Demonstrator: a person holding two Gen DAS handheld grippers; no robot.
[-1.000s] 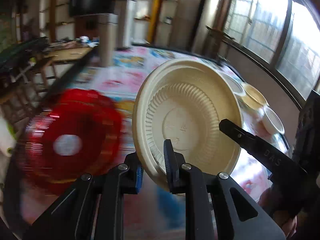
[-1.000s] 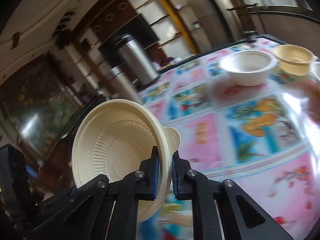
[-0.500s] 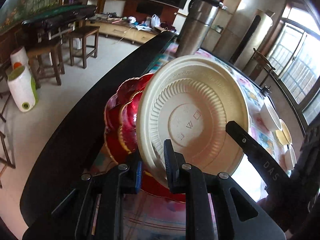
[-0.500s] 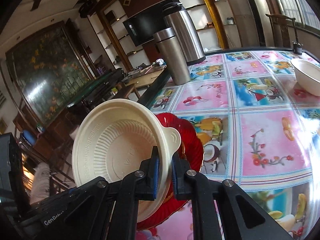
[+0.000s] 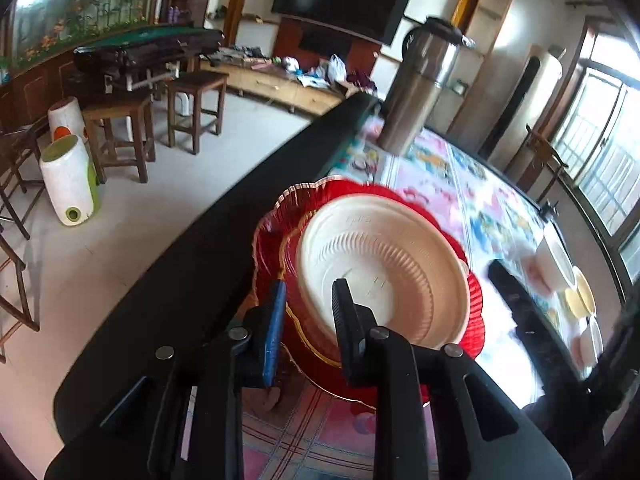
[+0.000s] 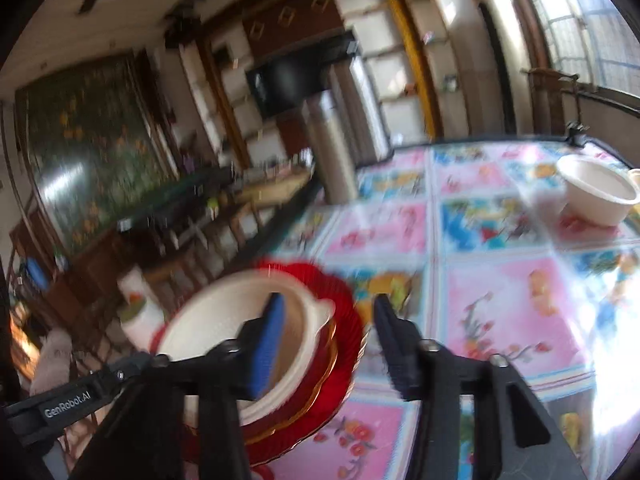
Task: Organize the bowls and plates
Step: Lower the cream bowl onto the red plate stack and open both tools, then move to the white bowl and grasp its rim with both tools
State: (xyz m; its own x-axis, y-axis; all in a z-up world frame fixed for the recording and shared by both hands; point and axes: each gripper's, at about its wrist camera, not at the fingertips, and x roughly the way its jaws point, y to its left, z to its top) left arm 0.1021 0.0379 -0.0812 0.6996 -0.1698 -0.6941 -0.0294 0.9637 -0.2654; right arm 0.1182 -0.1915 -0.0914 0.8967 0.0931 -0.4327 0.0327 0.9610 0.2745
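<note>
One cream bowl [image 5: 384, 276] sits nested on stacked red plates [image 5: 474, 296] at the near-left edge of a table [image 6: 500, 292] covered in a floral cloth, with three more bowls [image 5: 556, 258] far right. Both hand-held tools hover low over the stack: left gripper [image 5: 308, 304] and right gripper [image 6: 328, 316] each spread apart, straddling the bowl's rim, gripping nothing.

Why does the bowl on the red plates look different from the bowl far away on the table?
The near cream bowl sits on a stack of red plates; the far cream bowl stands straight on the flowery tablecloth. The near cream bowl has the open left gripper and open right gripper around its rim; nothing touches the far cream bowl. Both are upright, the same pale cream.
</note>
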